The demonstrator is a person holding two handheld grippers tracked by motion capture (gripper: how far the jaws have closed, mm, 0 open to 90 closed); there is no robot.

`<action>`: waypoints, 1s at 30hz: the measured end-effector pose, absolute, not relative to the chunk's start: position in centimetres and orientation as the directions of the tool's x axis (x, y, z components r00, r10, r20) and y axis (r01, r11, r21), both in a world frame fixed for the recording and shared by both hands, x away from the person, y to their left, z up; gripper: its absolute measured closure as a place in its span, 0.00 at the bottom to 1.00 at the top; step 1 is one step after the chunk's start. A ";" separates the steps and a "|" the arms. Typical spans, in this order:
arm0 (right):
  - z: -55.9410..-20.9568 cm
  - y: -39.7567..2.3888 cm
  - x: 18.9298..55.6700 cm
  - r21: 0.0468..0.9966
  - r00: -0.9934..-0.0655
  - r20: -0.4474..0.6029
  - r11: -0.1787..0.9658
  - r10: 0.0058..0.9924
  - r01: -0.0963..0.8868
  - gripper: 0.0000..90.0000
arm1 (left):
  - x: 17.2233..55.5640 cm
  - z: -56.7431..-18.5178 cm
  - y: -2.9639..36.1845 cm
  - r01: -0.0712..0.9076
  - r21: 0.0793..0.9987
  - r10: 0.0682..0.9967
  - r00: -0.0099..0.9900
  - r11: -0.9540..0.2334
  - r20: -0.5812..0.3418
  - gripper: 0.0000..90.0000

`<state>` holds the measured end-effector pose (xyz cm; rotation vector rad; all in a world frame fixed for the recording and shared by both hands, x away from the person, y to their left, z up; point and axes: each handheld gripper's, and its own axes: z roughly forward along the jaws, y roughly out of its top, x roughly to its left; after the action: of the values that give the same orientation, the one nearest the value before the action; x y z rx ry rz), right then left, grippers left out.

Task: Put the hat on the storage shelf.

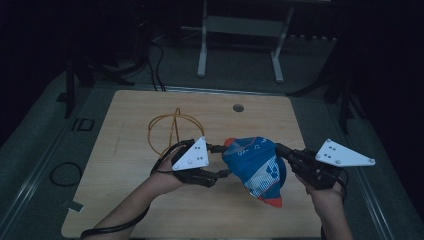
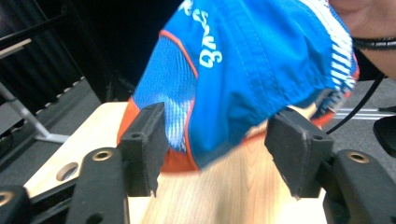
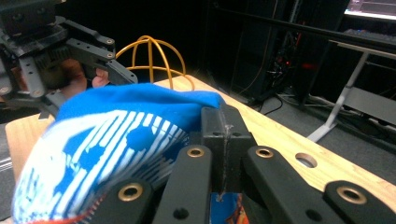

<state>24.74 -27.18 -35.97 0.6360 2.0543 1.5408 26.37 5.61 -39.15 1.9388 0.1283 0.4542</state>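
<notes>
A blue cap (image 1: 255,162) with white print and orange trim hangs just above the wooden table (image 1: 130,200), between my two grippers. My right gripper (image 1: 281,150) is shut on its right side, and in the right gripper view the jaws (image 3: 223,135) meet on the blue fabric (image 3: 116,135). My left gripper (image 1: 225,160) is open at the cap's left edge. In the left gripper view its pads (image 2: 144,140) stand wide apart on either side of the cap's lower rim (image 2: 261,60), not pressing on it.
A yellow wire dome frame (image 1: 172,131) stands on the table behind my left hand. A round hole (image 1: 238,107) sits near the table's far edge. White desk legs (image 1: 240,45) and cables lie on the floor beyond, and a cable loop (image 1: 65,173) lies to the left.
</notes>
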 end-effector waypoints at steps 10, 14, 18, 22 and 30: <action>-34.0 -26.8 25.0 0.972 -0.758 -0.125 0.233 0.640 0.037 1.00 | 25.3 -38.8 9.2 -0.080 0.917 0.411 0.877 -0.390 0.251 0.40; -33.3 -26.2 25.2 0.971 -0.761 -0.141 0.238 0.634 0.018 1.00 | 25.1 -38.8 11.1 -0.050 0.928 0.469 0.852 -0.369 0.233 0.31; -32.2 -24.8 25.9 0.973 -0.765 -0.148 0.230 0.627 0.000 1.00 | 24.8 -39.5 12.3 -0.020 0.933 0.515 0.829 -0.360 0.217 0.18; -31.7 -23.6 26.6 0.974 -0.770 -0.147 0.225 0.620 -0.005 1.00 | 24.7 -39.8 13.8 0.022 0.945 0.580 0.794 -0.328 0.183 0.05; -30.1 -20.8 27.9 0.975 -0.786 -0.155 0.222 0.598 -0.024 1.00 | 23.9 -40.7 17.7 0.021 0.963 0.674 0.719 -0.268 0.172 0.03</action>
<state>27.92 -20.76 -30.07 0.5274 1.9916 1.6032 23.88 17.73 -40.66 1.7471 0.5534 0.6906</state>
